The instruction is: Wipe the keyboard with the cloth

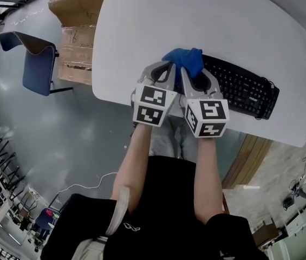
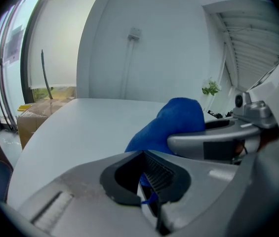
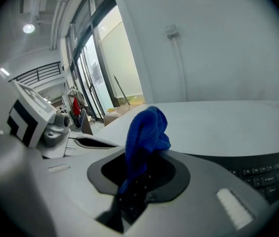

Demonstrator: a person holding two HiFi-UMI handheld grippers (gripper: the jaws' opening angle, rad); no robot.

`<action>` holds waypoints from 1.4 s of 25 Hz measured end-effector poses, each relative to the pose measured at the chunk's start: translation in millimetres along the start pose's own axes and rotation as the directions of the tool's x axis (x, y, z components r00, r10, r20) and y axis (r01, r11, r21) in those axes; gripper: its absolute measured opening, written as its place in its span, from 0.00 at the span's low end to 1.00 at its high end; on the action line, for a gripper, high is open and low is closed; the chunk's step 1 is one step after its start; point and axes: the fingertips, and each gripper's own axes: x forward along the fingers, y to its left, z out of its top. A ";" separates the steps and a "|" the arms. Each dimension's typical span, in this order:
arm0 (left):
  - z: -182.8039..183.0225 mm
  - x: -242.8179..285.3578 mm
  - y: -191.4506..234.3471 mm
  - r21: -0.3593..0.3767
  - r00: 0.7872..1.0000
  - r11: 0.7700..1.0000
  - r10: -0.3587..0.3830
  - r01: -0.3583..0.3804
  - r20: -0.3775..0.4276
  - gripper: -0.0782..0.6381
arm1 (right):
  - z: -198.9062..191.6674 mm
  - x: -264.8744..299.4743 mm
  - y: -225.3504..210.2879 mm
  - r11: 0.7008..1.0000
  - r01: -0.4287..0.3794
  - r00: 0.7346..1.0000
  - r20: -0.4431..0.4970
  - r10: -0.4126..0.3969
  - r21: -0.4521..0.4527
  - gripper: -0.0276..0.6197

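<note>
A blue cloth (image 1: 188,58) is bunched at the left end of a black keyboard (image 1: 239,85) on a white table (image 1: 196,20). My two grippers sit side by side at the table's near edge. The right gripper (image 1: 193,75) is shut on the cloth, which rises in a fold (image 3: 144,132) from between its jaws (image 3: 129,186), with keyboard keys (image 3: 267,174) to its right. The left gripper (image 1: 166,69) is shut too, and a thin blue corner shows pinched in its seam (image 2: 146,191). The cloth's bulk (image 2: 176,120) lies just beyond it, beside the right gripper's arm (image 2: 213,139).
Cardboard boxes (image 1: 77,31) stand on the floor off the table's left end, with a blue chair (image 1: 36,64) beside them. The keyboard runs along the table's near right edge. A small plant (image 2: 210,88) sits at the far side.
</note>
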 end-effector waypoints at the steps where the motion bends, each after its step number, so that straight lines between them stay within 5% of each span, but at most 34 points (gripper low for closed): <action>1: -0.8 0.8 -0.4 -0.002 1.000 1.000 -0.002 0.002 -0.003 0.10 | -0.8 0.2 -0.6 1.000 0.004 1.000 -0.003 -0.004 -0.001 0.18; 35: 2.1 20.4 -30.7 0.137 0.997 0.989 0.057 -0.049 -0.057 0.10 | -25.4 -14.2 -38.1 0.998 -0.014 1.000 0.000 0.014 0.064 0.18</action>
